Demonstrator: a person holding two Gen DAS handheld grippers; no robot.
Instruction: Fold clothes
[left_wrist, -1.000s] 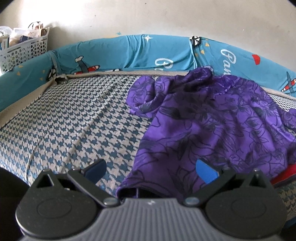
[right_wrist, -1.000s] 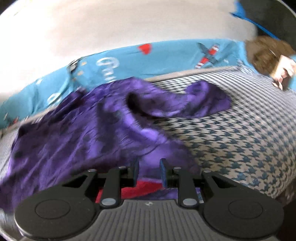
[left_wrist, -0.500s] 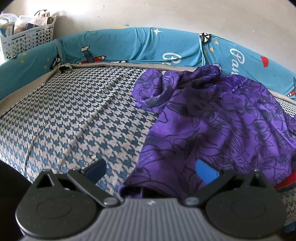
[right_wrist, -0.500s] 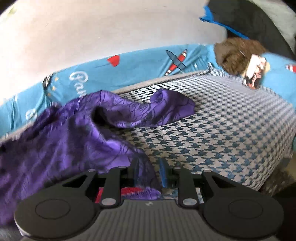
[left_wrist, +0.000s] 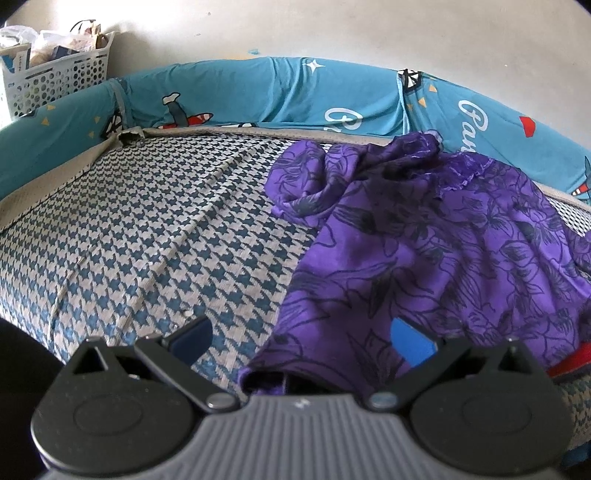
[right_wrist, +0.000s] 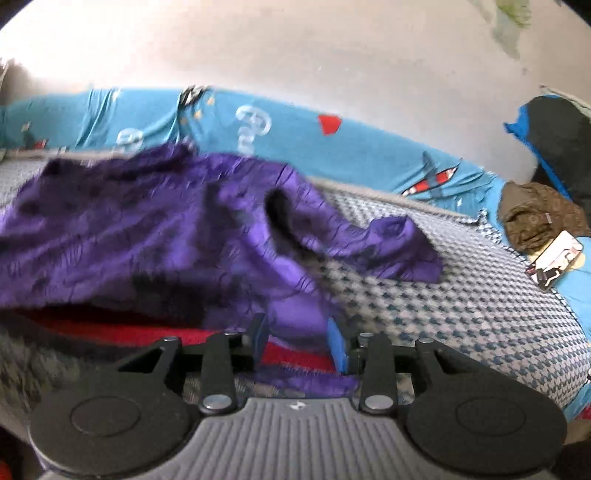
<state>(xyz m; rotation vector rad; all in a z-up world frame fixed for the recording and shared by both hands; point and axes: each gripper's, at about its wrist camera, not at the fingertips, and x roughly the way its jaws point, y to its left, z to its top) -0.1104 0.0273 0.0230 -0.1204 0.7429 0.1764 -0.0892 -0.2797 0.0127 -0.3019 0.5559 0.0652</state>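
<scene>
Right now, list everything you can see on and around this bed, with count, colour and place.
purple garment: one, purple with dark floral lines, crumpled on the mat's right half
mat: one, blue and grey houndstooth, covering the bed
red cloth: one, red, under the garment's near edge
bumper: teal with planes, round the bed's far side
basket: one, white, far left corner
brown bundle: one, far right
left claw: open, over the garment's hem
right claw: opening, purple fabric between its fingers
</scene>
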